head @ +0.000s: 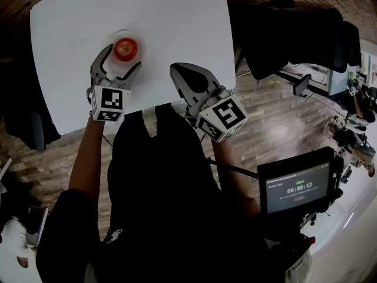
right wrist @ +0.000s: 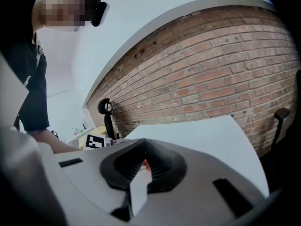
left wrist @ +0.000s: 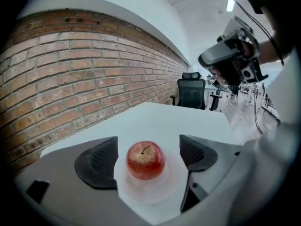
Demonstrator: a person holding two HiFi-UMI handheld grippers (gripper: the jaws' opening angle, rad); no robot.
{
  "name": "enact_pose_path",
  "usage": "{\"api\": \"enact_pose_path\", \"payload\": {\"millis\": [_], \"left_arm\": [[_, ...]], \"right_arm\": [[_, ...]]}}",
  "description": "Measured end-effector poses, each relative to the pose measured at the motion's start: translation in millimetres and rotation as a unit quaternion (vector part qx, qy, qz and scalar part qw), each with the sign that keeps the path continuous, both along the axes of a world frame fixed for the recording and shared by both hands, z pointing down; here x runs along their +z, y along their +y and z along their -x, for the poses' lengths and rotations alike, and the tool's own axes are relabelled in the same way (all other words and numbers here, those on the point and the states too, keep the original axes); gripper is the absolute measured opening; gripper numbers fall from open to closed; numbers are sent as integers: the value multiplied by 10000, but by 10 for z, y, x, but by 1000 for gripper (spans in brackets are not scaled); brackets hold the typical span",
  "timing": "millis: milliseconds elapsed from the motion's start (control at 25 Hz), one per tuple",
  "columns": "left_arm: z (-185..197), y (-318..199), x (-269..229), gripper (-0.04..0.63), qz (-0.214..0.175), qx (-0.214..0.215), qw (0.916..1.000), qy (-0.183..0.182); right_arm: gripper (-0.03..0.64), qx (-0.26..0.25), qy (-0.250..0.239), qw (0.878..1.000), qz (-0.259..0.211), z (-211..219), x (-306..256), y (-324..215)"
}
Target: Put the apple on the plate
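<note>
White table [head: 177, 16] bore the plate [left wrist: 150, 192], apple [left wrist: 146, 160] resting at its centre. Left gripper [head: 123, 56] stood wide astride the plate, gripping nothing. Right gripper [head: 177, 72] was closed and empty beside the plate. Placement judged complete; next, withdraw without nudging.

Left tongs [left wrist: 146, 149] straddle apple [left wrist: 146, 160] w/ gaps both sides (not touching); tabletop [head: 182, 22] beyond open.

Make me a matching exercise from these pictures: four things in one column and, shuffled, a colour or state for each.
1. apple
2. left gripper
3. right gripper
4. plate

A. white, under the fruit
B. jaws together
C. red, stem up
D. jaws apart, either side of the apple

Pairs: 1-C, 2-D, 3-B, 4-A
</note>
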State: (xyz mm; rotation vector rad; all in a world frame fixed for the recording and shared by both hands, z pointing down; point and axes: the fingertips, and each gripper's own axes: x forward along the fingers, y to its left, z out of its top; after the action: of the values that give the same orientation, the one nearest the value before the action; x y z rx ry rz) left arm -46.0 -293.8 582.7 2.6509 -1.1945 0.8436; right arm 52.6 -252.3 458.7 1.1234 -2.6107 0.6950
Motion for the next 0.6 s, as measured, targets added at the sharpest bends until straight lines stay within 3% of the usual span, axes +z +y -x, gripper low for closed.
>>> {"api": "enact_pose_path", "payload": {"millis": [240,600], "left_arm": [[55,27,-125,381,-131,-110,9998,75],[43,116,-484,189,13,-361,9985,407]], "right_arm": [[3,-134,-44,9997,-191,42,-114,1],[3,-263,-170,9984,-463,124,-324,28]]}}
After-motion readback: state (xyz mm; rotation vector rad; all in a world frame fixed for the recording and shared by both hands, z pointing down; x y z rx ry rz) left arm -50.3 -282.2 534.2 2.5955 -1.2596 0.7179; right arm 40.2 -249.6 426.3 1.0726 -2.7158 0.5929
